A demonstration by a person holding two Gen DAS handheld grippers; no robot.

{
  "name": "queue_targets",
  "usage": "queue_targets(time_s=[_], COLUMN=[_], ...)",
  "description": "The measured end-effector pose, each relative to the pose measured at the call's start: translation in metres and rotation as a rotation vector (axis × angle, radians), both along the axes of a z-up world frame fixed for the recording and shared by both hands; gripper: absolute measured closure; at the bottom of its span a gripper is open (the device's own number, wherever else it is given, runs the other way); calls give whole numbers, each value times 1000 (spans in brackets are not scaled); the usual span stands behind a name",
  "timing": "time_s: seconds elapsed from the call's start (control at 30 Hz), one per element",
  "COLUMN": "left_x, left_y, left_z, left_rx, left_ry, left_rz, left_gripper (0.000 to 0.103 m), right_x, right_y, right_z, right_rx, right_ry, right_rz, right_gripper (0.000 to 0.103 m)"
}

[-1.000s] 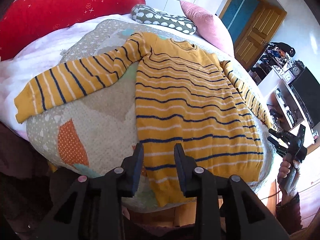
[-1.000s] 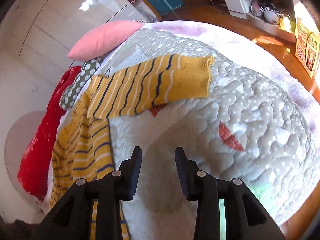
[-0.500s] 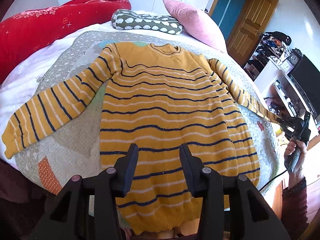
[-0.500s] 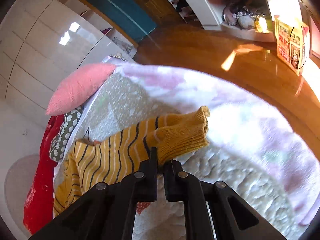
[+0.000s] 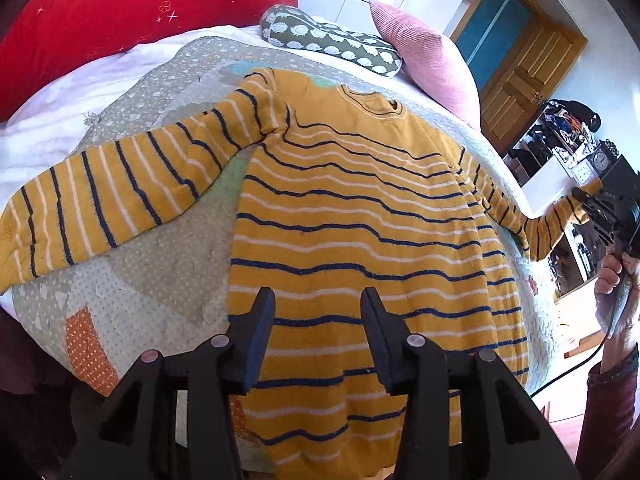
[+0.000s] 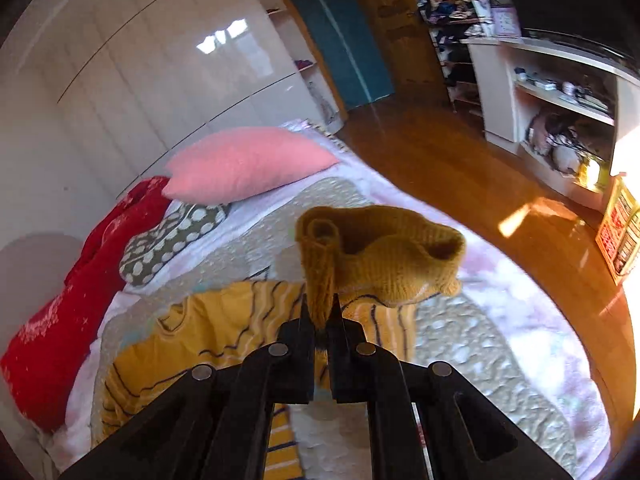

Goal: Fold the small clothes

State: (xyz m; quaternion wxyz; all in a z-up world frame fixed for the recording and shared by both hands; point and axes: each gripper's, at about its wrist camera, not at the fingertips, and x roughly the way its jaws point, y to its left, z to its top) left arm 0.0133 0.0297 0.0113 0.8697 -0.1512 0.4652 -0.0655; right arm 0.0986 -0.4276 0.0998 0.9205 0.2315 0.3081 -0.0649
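A mustard-yellow sweater (image 5: 352, 216) with navy and white stripes lies face up on a quilted bed cover (image 5: 160, 256). Its left sleeve (image 5: 116, 192) is spread flat to the left. My left gripper (image 5: 316, 300) is open and empty, hovering above the sweater's lower body. My right gripper (image 6: 320, 312) is shut on the cuff (image 6: 380, 256) of the right sleeve and holds it lifted above the bed. In the left wrist view that sleeve (image 5: 536, 224) stretches up and right to the right gripper (image 5: 600, 200).
A red blanket (image 5: 112, 16), a spotted cushion (image 5: 336, 44) and a pink pillow (image 5: 428, 60) lie at the head of the bed. White shelves (image 6: 560, 112), a wooden floor (image 6: 460, 168) and a door (image 5: 520, 76) lie to the right.
My right gripper closed on the right cuff and lifted it off the bed. My left gripper shifted over the sweater's lower body and stayed open.
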Motion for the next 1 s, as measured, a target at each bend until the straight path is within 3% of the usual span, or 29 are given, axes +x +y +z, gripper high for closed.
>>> queue_targets(time_s=[0.13, 0.3, 0.43, 0.5, 0.57, 0.6, 0.7, 0.83, 1.0], left_x=[-3, -6, -3, 0, 7, 12, 32, 69, 142], left_y=[30, 62, 86, 91, 94, 93, 81, 45, -12], left_z=[-4, -4, -6, -6, -7, -8, -5, 7, 12], left_rx=[-26, -27, -53, -60, -68, -74, -88, -61, -37], left_ry=[0, -12, -11, -12, -10, -6, -12, -36, -61], left_rz=[53, 104, 145, 151, 149, 145, 111, 26, -106], left_gripper=[57, 57, 53, 51, 50, 50, 50, 50, 50], right_x=[52, 96, 115, 114, 107, 103, 93, 81, 89], right_y=[129, 276, 353, 370, 368, 361, 325, 259, 177], right_z=[-17, -66, -109, -120, -117, -111, -86, -64, -87], right_rx=[-45, -64, -83, -94, -20, 12, 69, 1, -51], right_ry=[60, 163, 244, 279, 256, 240, 182, 138, 220], right_rz=[250, 515, 666, 731, 791, 797, 766, 640, 466], right_gripper=[98, 98, 94, 81, 64, 60, 60, 60, 60])
